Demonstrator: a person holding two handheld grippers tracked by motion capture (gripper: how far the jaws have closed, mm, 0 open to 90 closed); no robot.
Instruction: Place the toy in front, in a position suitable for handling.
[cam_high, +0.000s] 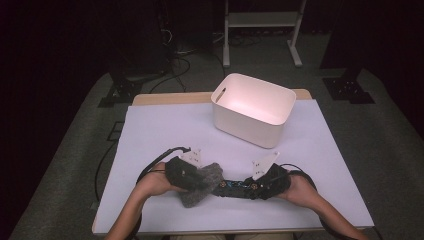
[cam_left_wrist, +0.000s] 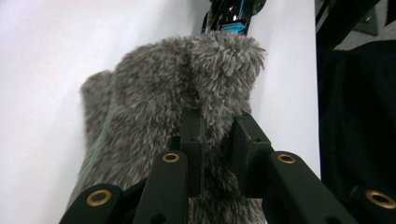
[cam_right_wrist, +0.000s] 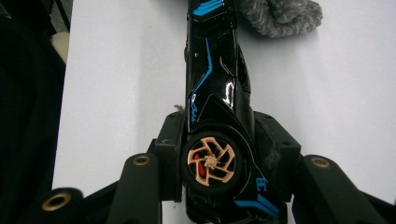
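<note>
A fluffy grey cloth (cam_high: 202, 183) lies near the table's front edge, and my left gripper (cam_high: 192, 175) is shut on it. In the left gripper view the jaws pinch a fold of the grey cloth (cam_left_wrist: 177, 102) at my left gripper (cam_left_wrist: 218, 135). A black toy car with blue stripes and gold wheels (cam_high: 236, 189) lies on its side beside the cloth. My right gripper (cam_high: 260, 186) is shut on the car's rear. The right gripper view shows the toy car (cam_right_wrist: 217, 88) clamped between the jaws at my right gripper (cam_right_wrist: 218, 154), its nose touching the cloth (cam_right_wrist: 280, 16).
A white plastic bin (cam_high: 252, 107) stands at the back middle of the white table (cam_high: 155, 130). Cables trail from both grippers. A white shelf frame (cam_high: 262, 25) stands on the floor behind the table.
</note>
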